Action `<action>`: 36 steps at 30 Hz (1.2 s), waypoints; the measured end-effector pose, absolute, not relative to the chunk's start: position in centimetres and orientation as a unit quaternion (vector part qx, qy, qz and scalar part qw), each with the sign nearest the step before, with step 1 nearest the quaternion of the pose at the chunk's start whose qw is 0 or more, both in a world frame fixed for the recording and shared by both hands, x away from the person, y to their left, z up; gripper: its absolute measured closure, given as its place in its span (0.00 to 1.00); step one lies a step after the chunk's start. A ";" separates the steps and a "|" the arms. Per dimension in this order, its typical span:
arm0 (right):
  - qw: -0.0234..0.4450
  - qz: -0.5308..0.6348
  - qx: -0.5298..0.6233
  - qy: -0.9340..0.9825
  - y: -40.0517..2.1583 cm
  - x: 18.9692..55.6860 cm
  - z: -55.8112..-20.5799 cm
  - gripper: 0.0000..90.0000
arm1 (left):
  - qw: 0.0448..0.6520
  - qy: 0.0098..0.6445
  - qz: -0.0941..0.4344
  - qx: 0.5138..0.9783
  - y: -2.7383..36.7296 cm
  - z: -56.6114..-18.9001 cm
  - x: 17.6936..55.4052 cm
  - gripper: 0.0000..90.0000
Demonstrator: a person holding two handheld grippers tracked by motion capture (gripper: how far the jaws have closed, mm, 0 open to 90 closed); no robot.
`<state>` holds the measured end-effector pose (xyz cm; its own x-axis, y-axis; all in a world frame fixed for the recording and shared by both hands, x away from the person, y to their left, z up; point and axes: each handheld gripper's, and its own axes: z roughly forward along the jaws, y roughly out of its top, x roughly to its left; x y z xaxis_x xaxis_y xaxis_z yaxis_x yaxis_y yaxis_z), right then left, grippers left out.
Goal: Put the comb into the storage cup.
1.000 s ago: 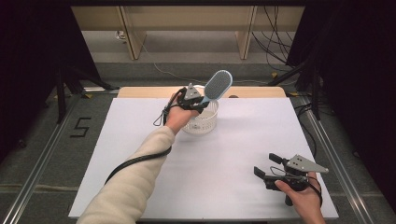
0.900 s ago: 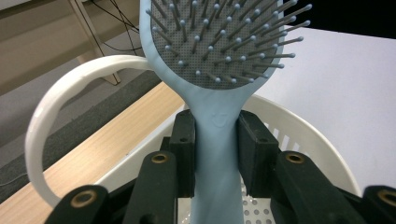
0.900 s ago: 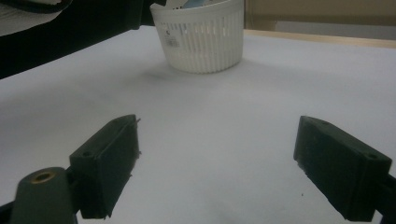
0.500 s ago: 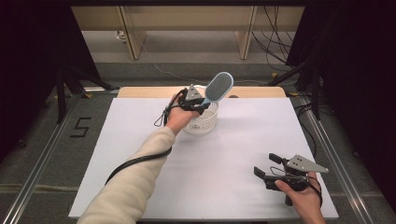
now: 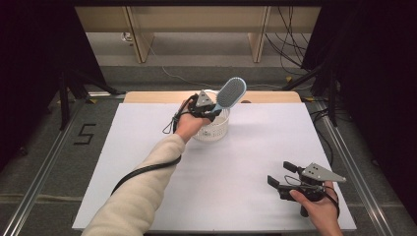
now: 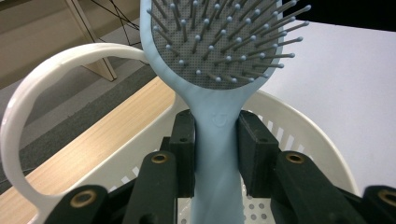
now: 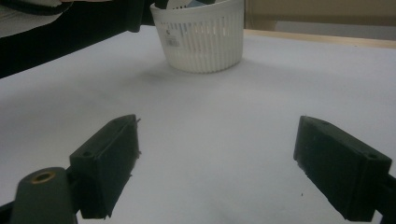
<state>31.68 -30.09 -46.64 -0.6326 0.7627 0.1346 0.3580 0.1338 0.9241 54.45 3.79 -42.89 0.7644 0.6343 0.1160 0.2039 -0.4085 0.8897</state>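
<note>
A light blue hairbrush (image 5: 230, 93) is held over a round white slatted basket (image 5: 215, 130) at the far middle of the table. My left gripper (image 5: 212, 110) is shut on the brush's handle (image 6: 215, 154), with the bristled head (image 6: 224, 39) tilted up and away to the right. The basket's white hoop handle (image 6: 32, 102) curves off to the left. My right gripper (image 5: 282, 174) stands open near the front right edge, low over the table with nothing between its jaws; the basket (image 7: 201, 35) stands well ahead of it.
A white sheet (image 5: 246, 162) covers the table, with a wooden strip (image 5: 265, 97) along the far edge. Metal rails run down both sides. Cables lie on the floor behind, and a "5" mark (image 5: 84, 133) is on the floor at left.
</note>
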 end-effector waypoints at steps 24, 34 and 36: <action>0.189 0.534 0.384 0.729 -30.1 31.7 -46.7 0.17 | 0.475 0.261 0.223 0.811 3.8 -43.0 54.3 0.76; 0.190 0.534 0.384 0.729 -30.1 31.7 -46.7 0.17 | 0.468 0.257 0.221 0.816 3.8 -42.9 54.3 0.76; 0.190 0.534 0.385 0.729 -30.1 31.7 -46.6 0.17 | 0.468 0.259 0.219 0.816 3.8 -42.9 54.3 0.76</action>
<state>31.67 -30.08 -46.63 -0.6323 0.7629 0.1345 0.3581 0.1339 0.9240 54.29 3.75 -42.91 0.7701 0.6275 0.1148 0.2181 -0.4282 0.8770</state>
